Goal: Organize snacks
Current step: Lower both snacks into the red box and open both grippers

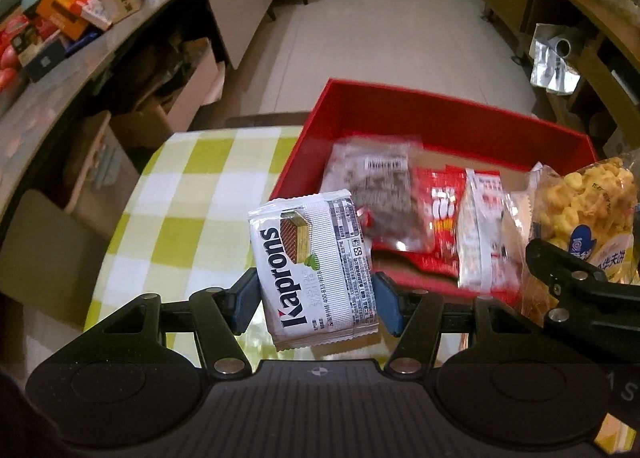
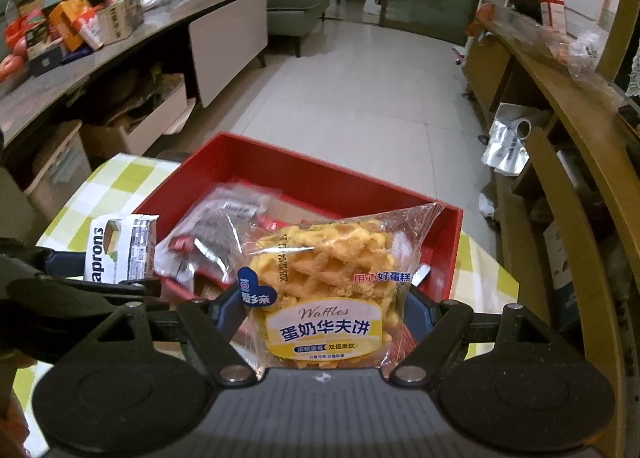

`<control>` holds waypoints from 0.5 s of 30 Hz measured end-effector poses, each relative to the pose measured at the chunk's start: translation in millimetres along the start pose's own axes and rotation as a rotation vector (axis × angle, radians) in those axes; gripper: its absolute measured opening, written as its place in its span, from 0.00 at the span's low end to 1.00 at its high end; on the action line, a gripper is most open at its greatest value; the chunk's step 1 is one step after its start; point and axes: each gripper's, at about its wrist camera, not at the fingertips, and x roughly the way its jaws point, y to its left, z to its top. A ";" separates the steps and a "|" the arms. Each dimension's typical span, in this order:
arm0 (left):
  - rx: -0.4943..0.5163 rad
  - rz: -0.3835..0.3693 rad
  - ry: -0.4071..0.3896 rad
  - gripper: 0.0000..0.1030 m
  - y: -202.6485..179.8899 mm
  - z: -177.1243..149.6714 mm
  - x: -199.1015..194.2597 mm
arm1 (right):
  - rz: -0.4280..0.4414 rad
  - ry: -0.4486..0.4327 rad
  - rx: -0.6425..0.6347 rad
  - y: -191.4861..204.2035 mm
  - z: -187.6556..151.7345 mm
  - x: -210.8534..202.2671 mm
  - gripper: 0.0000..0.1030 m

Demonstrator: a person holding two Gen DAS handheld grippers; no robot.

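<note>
Two grippers are loaded, and you hold both tipped downward over the near edge of the red box [image 1: 448, 118]. Your left gripper [image 1: 316, 300] clamps a white Kaprons wafer pack [image 1: 314, 262] by its sides, the pack standing up between the blue pads [image 1: 386, 304] above the green-checked tablecloth [image 1: 192, 194], just left of the box's near corner. Your right gripper [image 2: 324, 314] has its jaws spread wider around a clear bag of yellow waffles [image 2: 324, 290], which rises in front of the box's right half (its top corner overlaps the far wall in the right wrist view). Inside the box lie a dark snack in clear wrap [image 1: 376, 190], a red packet [image 1: 440, 214] and a white packet [image 1: 484, 234], side by side. Beyond, bare tiled floor [image 1: 384, 26] runs between a cluttered cabinet [image 1: 132, 30] on the left and wooden shelving [image 2: 560, 130] on the right.
</note>
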 end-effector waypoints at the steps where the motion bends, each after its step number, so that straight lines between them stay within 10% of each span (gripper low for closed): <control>1: 0.003 0.004 -0.008 0.65 -0.8 3.3 0.8 | -0.003 -0.006 0.005 -0.6 2.2 1.7 0.81; 15: 0.029 0.012 -0.048 0.63 -10.3 29.1 38.4 | -0.020 -0.019 0.072 -10.3 12.5 48.4 0.81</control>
